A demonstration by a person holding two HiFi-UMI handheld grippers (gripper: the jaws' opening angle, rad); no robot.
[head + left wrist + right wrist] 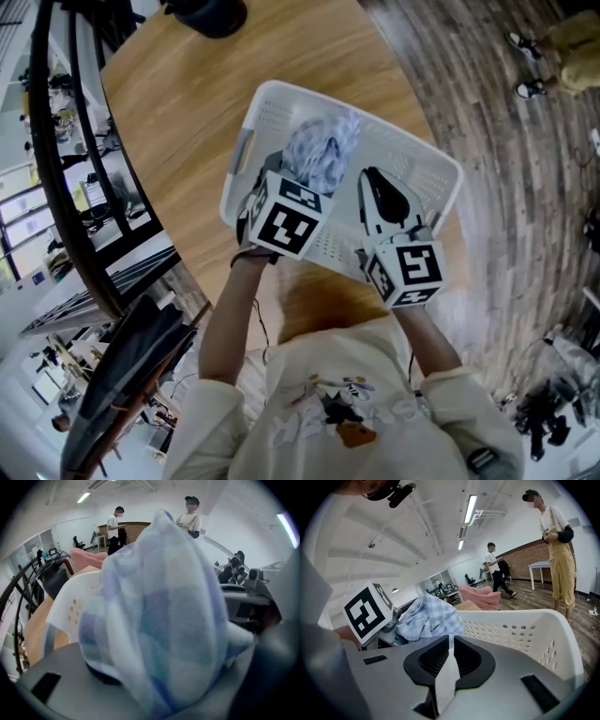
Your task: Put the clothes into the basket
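Railing [56, 169] in black metal curved along the 9 o'clock edge of the head view, just beside the round wooden counter [281, 47]. At 12 o'clock a black object [211, 14] sat on the counter's far edge, well apart from the white perforated basket [441, 159], which took up the middle of the counter.

The left gripper [277, 173] reached over the basket's near rim from 7 o'clock and was clamped on the blue-and-white checked cloth [323, 145]. The cloth bunched up from the gripper toward 1 o'clock, inside the line of the basket's walls; whether it touched the floor of the basket could not be told. In the left gripper view the cloth [159, 620] filled nearly everything and hid the jaws.

The right gripper [377, 183] came in from 5 o'clock, just beside the cloth and apart from it, with its jaws drawn narrow to a sliver and nothing between them.

At 2 o'clock, out on the plank floor, stood a bystander's shoes [525, 66]. In the right gripper view a person in yellow overalls [560, 564] stood beyond the basket.
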